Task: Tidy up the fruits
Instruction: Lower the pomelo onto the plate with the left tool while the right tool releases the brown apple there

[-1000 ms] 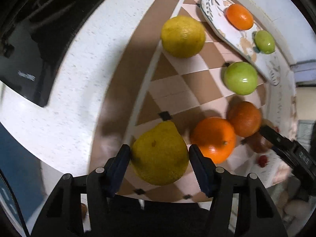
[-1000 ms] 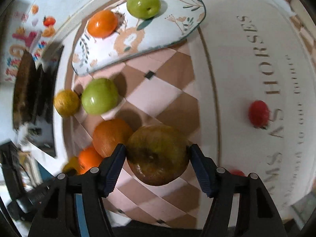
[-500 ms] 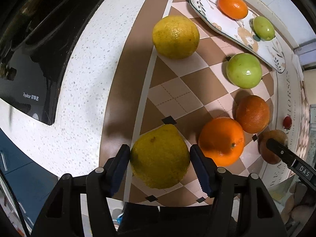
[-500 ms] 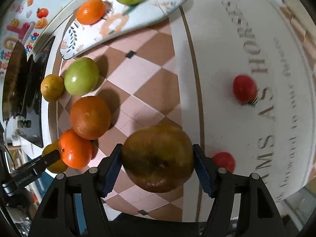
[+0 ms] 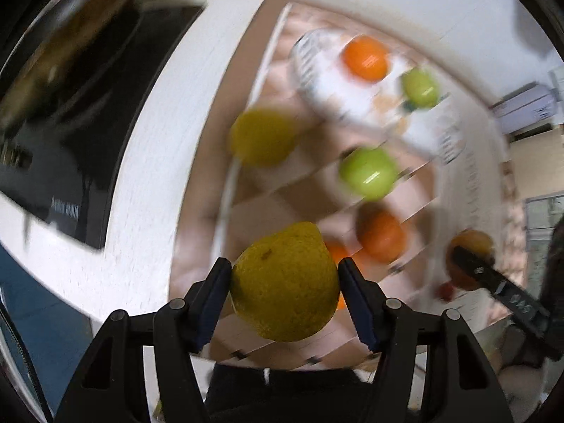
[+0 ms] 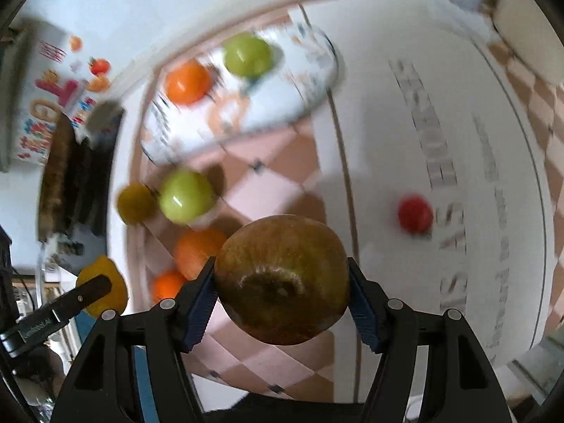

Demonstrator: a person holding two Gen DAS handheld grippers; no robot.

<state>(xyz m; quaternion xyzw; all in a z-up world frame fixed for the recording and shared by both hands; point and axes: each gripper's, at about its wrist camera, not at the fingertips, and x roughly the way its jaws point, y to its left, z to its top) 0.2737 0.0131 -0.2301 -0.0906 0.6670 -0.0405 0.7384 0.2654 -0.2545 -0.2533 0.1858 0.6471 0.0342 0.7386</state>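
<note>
The left tongs point(image 5: 284, 283) pinch a yellow pear point(image 5: 285, 282) between both pads, held above the checked cloth point(image 5: 253, 218) on the bench point(image 5: 141, 183). The right tongs point(image 6: 280, 289) pinch a brown pear point(image 6: 282, 278) the same way. Below lie a green apple point(image 6: 185, 195), oranges and a small red tomato point(image 6: 415, 213). A patterned plate point(image 6: 310, 81) carries an orange point(image 6: 187, 82) and another green apple point(image 6: 247, 54). Large grey letters point(image 6: 440, 172) on the cloth are too blurred to read.
</note>
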